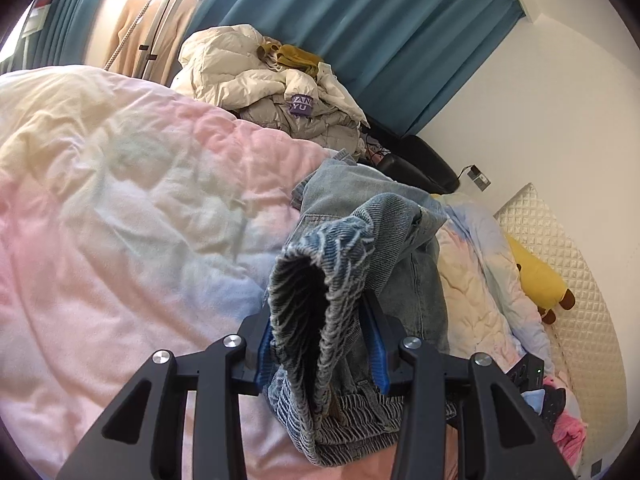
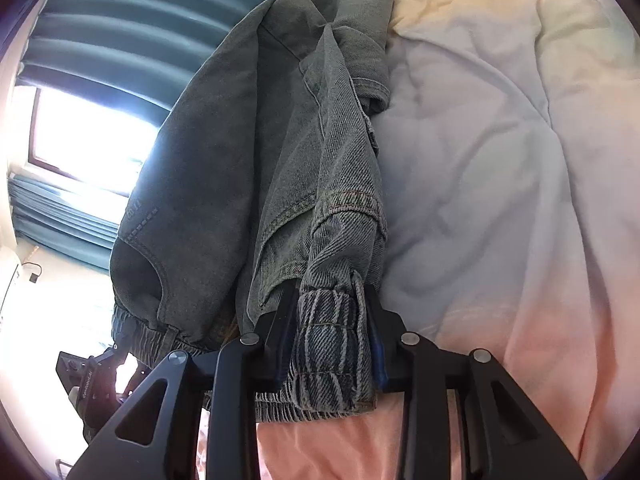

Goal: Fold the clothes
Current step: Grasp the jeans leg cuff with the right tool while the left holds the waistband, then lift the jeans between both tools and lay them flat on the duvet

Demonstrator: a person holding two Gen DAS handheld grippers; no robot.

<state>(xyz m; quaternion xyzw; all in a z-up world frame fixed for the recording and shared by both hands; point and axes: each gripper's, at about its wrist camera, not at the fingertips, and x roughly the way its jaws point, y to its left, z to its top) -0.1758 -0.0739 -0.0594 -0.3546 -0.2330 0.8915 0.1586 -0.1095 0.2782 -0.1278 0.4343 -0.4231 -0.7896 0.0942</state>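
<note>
A pair of washed blue jeans (image 1: 400, 240) with a gathered elastic waistband is lifted off a pastel pink and cream quilt (image 1: 120, 200). My left gripper (image 1: 320, 320) is shut on a bunched fold of the waistband, which sticks up between its blue-padded fingers. My right gripper (image 2: 332, 312) is shut on another part of the ribbed waistband. In the right wrist view the jeans (image 2: 260, 140) hang away from it in long folds, above the quilt (image 2: 500, 160). The other gripper (image 2: 92, 384) shows at lower left there.
Cream and grey padded jackets (image 1: 272, 80) are piled at the bed's far side before teal curtains (image 1: 380, 20). A yellow plush toy (image 1: 536, 276) lies by a white quilted headboard (image 1: 568, 264). A black chair (image 1: 420, 164) stands by the wall. Bright window (image 2: 80, 140) at left.
</note>
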